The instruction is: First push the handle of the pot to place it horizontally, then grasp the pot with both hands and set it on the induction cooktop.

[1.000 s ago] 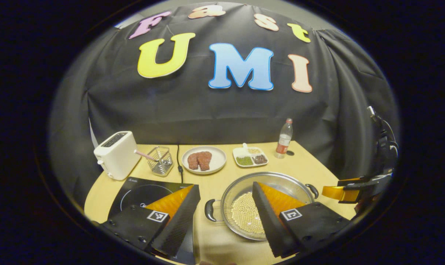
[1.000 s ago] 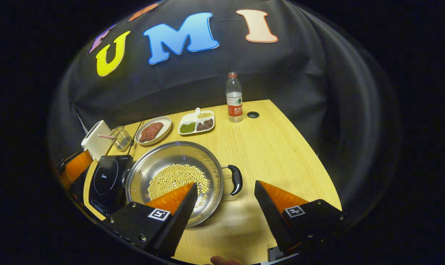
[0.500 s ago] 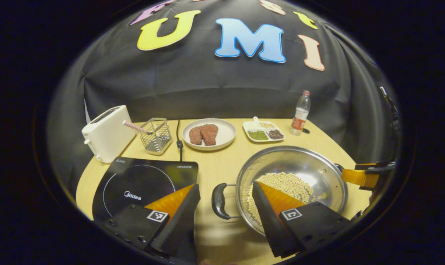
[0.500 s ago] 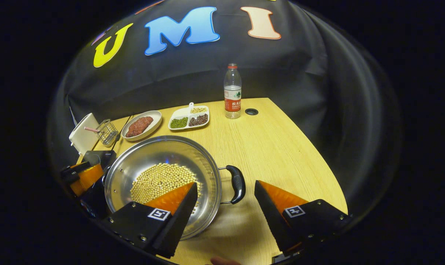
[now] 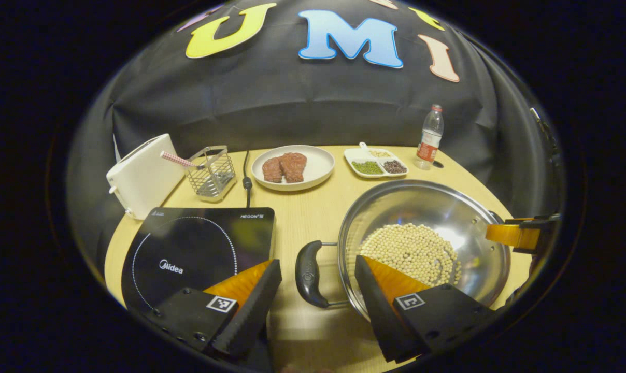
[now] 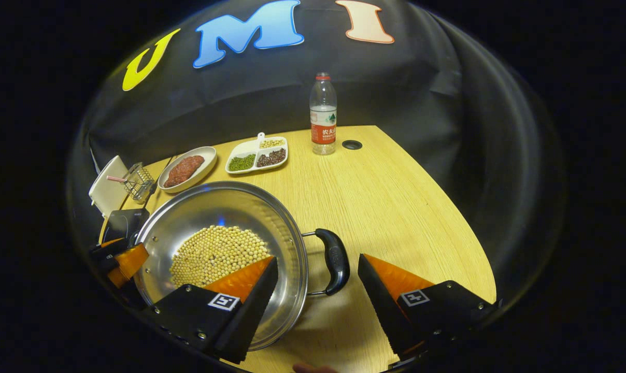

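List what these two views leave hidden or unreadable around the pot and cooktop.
- Induction cooktop, right gripper view: mostly hidden behind the pot.
- Pot's near rim, both views: covered by a finger of each gripper.
- Pot handle, left gripper view: whether the left gripper touches it is unclear.
- Toaster, right gripper view: too small for detail.

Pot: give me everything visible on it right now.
The pot is a wide, shallow, shiny steel pan sitting flat on the wooden table, right of the induction cooktop and not on it. A layer of pale round beans covers its bottom. Two dark loop handles on metal stems stick out on opposite sides. The left gripper and right gripper are open, each straddling one handle without pressing it.
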`<state>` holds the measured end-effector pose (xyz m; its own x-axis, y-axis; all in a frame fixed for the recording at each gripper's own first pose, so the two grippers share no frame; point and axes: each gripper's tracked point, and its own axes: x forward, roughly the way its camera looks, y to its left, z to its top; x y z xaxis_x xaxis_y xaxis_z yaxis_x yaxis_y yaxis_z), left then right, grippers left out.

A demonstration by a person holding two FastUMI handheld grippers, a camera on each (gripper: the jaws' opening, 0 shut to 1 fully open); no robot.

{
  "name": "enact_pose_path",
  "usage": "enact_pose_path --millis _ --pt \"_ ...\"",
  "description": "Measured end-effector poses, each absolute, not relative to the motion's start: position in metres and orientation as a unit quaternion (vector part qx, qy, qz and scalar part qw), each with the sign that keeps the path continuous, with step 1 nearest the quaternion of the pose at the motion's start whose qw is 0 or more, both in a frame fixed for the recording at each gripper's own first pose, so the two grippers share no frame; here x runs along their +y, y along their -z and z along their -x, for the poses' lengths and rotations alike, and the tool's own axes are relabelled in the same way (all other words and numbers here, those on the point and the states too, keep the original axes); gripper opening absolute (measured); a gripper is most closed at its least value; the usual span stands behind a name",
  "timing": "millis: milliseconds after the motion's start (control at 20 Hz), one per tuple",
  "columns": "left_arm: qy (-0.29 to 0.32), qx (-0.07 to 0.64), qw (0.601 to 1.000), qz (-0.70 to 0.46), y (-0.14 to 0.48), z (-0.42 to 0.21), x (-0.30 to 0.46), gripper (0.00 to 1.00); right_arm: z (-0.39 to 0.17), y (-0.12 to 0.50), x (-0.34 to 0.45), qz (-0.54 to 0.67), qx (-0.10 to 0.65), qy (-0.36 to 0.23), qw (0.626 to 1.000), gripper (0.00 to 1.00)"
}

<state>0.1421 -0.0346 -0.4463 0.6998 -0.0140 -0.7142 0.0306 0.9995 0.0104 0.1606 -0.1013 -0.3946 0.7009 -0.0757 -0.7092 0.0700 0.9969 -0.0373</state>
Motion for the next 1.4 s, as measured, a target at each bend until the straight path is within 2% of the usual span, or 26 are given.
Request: enact_pose_path --millis 100,150,200,500,550,600,750,850,950,1150,1200,1250,1300,1350,1400 --pt "0.014 0.392 0.92 -0.011 0.451 -0.144 -0.036 0.96 -0.162 0.404 -0.105 0.003 0.392 0.046 0.919 0.97" --pt "0.014 0.393 0.92 -0.012 0.453 -0.145 -0.036 0.99 -0.163 0.407 -0.107 0.002 0.395 0.048 0.917 0.97" --pt "0.014 0.393 0.919 -0.014 0.455 -0.146 -0.036 0.96 -0.164 0.411 -0.108 0.001 0.398 0.05 0.916 0.97" --pt "0.016 0.395 0.918 -0.018 0.459 -0.15 -0.036 0.92 -0.174 0.427 -0.108 0.006 0.421 0.046 0.906 0.96" --pt "0.016 0.396 0.918 -0.019 0.461 -0.151 -0.035 0.98 -0.176 0.429 -0.107 0.005 0.426 0.044 0.904 0.96" --pt "0.014 0.397 0.917 -0.021 0.462 -0.151 -0.034 0.92 -0.177 0.432 -0.107 0.005 0.428 0.042 0.903 0.94" --pt "0.017 0.397 0.917 -0.024 0.464 -0.154 -0.036 0.89 -0.18 0.436 -0.102 0.001 0.432 0.035 0.901 0.93" --pt "0.023 0.397 0.917 -0.029 0.467 -0.156 -0.04 0.87 -0.181 0.44 -0.098 0.0 0.437 0.026 0.899 0.87" --pt "0.021 0.396 0.917 -0.04 0.467 -0.157 -0.041 0.76 -0.18 0.441 -0.098 -0.002 0.441 0.024 0.897 0.79" --pt "0.017 0.4 0.916 -0.031 0.466 -0.159 -0.04 0.72 -0.178 0.437 -0.097 -0.011 0.441 0.012 0.897 0.75" --pt "0.017 0.401 0.915 -0.029 0.465 -0.159 -0.04 0.71 -0.179 0.44 -0.096 -0.014 0.444 0.012 0.896 0.68" --pt "0.018 0.4 0.916 -0.031 0.465 -0.16 -0.04 0.7 -0.178 0.437 -0.096 -0.016 0.442 0.012 0.897 0.66" --pt "0.018 0.4 0.916 -0.032 0.465 -0.16 -0.041 0.65 -0.178 0.44 -0.097 -0.014 0.444 0.013 0.896 0.72" --pt "0.018 0.398 0.917 -0.034 0.463 -0.161 -0.04 0.69 -0.177 0.44 -0.098 -0.014 0.443 0.015 0.896 0.71" --pt "0.017 0.396 0.918 -0.033 0.463 -0.161 -0.041 0.64 -0.177 0.44 -0.097 -0.018 0.447 0.016 0.894 0.71"
